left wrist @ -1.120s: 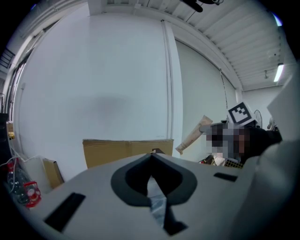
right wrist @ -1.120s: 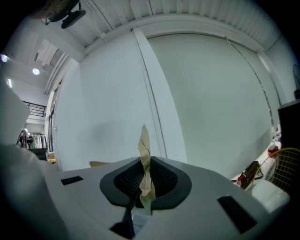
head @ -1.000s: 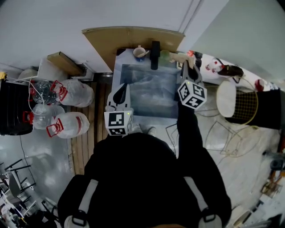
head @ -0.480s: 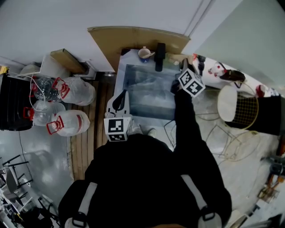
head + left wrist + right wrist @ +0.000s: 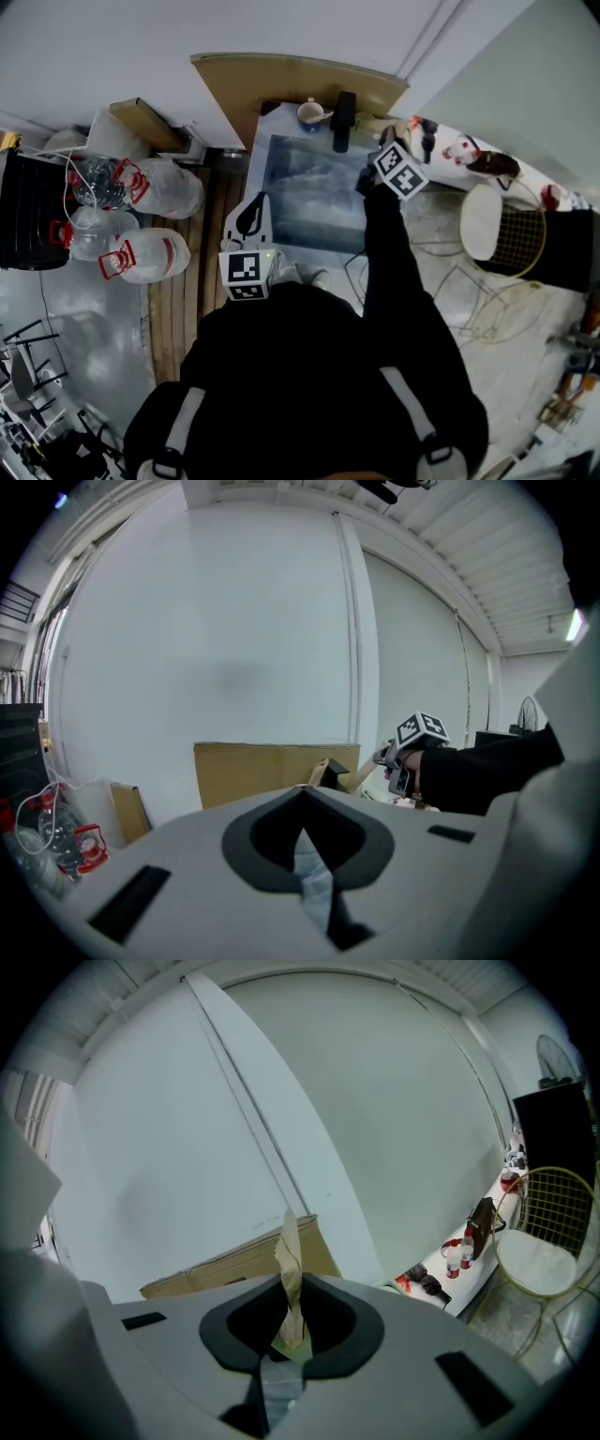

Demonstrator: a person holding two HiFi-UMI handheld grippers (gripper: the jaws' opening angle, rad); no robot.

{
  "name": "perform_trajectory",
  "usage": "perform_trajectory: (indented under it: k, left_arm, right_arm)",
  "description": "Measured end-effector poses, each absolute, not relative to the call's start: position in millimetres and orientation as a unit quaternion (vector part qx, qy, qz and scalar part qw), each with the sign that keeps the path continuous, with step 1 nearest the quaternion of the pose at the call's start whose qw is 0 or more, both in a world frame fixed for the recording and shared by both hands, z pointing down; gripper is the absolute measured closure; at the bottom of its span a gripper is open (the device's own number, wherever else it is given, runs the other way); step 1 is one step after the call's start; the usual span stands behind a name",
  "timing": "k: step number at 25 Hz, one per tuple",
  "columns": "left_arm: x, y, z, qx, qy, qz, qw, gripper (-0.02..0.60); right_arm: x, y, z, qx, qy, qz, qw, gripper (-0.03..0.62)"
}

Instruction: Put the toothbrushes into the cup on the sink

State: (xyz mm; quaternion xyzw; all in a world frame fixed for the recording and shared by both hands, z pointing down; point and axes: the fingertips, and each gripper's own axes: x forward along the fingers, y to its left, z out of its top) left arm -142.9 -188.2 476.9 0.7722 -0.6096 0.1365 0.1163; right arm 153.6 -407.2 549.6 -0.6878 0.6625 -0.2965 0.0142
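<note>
Moved: right gripper (image 5: 286, 1333) has sunk toward the sink's (image 5: 309, 192) right edge and rolled (its marker cube now looks smaller).
Right grip: pinching a tan toothbrush (image 5: 289, 1274) that stands up out of the jaws.
Left gripper (image 5: 302, 803): pressed together, nothing in it, at the basin's lower left.
Cup (image 5: 310, 112): upper middle, just left of the black faucet (image 5: 345, 120).
Meaning: delivery looks under way, but the brush still has to pass the faucet.

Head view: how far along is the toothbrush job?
Nothing looks done: the cup on the sink rim shows no brush. In hand: the right gripper pinches a tan toothbrush; the left gripper is shut, empty. Left: dropping it into the cup.
</note>
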Motion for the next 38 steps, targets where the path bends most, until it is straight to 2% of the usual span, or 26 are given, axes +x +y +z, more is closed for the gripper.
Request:
perform_trajectory:
  k: [13, 17, 21, 33, 38]
  left_arm:
    - [-147, -189, 481, 0.771, -0.61, 0.139, 0.122, 0.58]
    - [-146, -188, 482, 0.773, -0.607, 0.139, 0.122, 0.58]
    - [-141, -187, 484, 0.778, -0.601, 0.139, 0.121, 0.58]
    - [-122, -172, 473, 0.794, -0.583, 0.131, 0.108, 0.58]
    - [-113, -161, 466, 0.802, -0.576, 0.127, 0.098, 0.58]
  right_arm:
    - [129, -408, 572, -0.679, 0.674, -0.285, -0.06, 0.55]
    - [119, -404, 576, -0.664, 0.692, -0.268, -0.094, 0.486]
    - [118, -398, 577, -0.657, 0.699, -0.264, -0.107, 0.465]
    - [120, -361, 547, -0.635, 0.735, -0.223, -0.089, 0.461]
    - [121, -337, 526, -0.625, 0.748, -0.218, -0.055, 0.461]
